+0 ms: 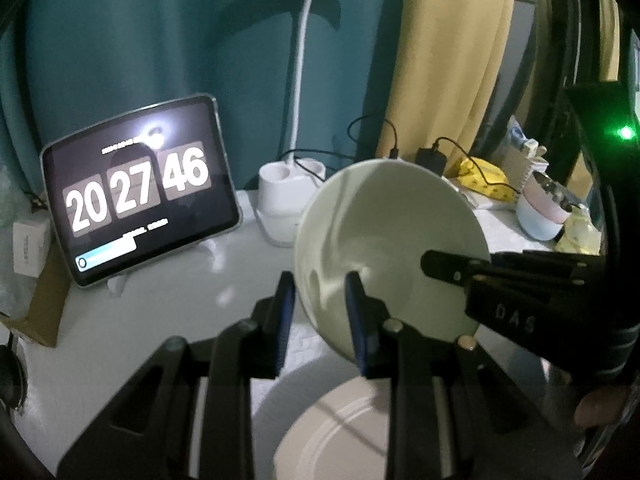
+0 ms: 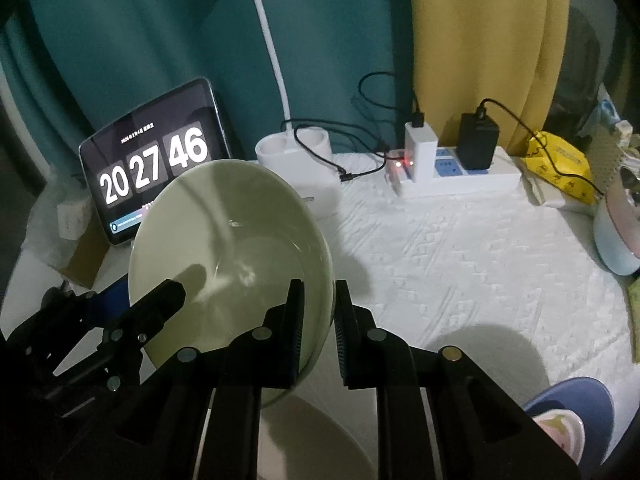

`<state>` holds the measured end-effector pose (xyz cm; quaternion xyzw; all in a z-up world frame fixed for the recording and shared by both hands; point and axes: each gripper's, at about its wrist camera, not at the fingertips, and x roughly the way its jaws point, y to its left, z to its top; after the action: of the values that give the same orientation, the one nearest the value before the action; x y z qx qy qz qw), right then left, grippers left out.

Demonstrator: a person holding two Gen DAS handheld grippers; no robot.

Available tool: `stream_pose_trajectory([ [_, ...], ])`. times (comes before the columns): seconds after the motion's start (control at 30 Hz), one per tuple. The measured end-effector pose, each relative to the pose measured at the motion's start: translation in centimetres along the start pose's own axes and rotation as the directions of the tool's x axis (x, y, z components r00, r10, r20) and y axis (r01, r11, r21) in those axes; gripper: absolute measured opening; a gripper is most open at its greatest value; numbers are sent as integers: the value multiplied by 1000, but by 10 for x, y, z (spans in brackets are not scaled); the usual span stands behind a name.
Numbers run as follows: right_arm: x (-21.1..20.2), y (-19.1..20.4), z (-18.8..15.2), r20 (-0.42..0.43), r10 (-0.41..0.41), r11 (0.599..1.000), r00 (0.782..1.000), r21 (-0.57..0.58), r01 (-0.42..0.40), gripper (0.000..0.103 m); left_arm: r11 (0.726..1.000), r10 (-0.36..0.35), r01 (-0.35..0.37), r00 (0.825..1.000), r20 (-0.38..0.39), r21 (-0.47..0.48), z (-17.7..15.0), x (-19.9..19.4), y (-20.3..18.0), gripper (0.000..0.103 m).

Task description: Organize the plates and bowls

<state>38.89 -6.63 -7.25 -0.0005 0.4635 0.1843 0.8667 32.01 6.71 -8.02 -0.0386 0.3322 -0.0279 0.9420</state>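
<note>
- The pale green bowl [image 1: 384, 240] hides part of the counter [image 2: 460, 260] behind it, and in the right wrist view it covers the lower corner of the tablet [image 2: 156, 156].
- A cream plate [image 1: 340, 436] lies flat under the bowl. The black claw arms cut it off, so only part of its rim shows.
- At the far right, a light blue bowl with pink inside [image 1: 540, 212] is half cut off by the picture edge. What sits in it is too blurry to tell.
- The green bowl is smooth and shiny inside, with a round flat bottom. It is tipped up on its side, up off the counter, over the plate.
- The left claw [image 1: 320, 292] is pinched on the bowl's left rim, one blue pad inside and one outside.
- The right claw [image 2: 320, 304] is pinched on the bowl's right rim in the same way.
- The counter has a white bumpy cloth on it.
- At the back stand the tablet showing big clock numbers, a white lamp [image 1: 292, 200], and a white power strip [image 2: 452, 176] with plugs and black cords.
- A yellow packet [image 2: 560, 164] lies to the right.
- Teal and yellow curtains hang behind.
</note>
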Motion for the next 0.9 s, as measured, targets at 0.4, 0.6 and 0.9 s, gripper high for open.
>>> stream_pose_trajectory([
  [0.4, -33, -17, -8, 37, -11, 1000, 999, 22, 10, 16, 1000, -24, 24, 1000, 20, 17, -1, -21, -30, 26],
  [0.6, -51, -26, -14, 57, -13, 1000, 998, 28, 11, 16, 999, -36, 35, 999, 32, 24, -2, -34, -46, 26],
  [0.9, -75, -43, -23, 83, -13, 999, 996, 46, 9, 16, 998, -49, 47, 998, 45, 41, -3, -49, -70, 26],
])
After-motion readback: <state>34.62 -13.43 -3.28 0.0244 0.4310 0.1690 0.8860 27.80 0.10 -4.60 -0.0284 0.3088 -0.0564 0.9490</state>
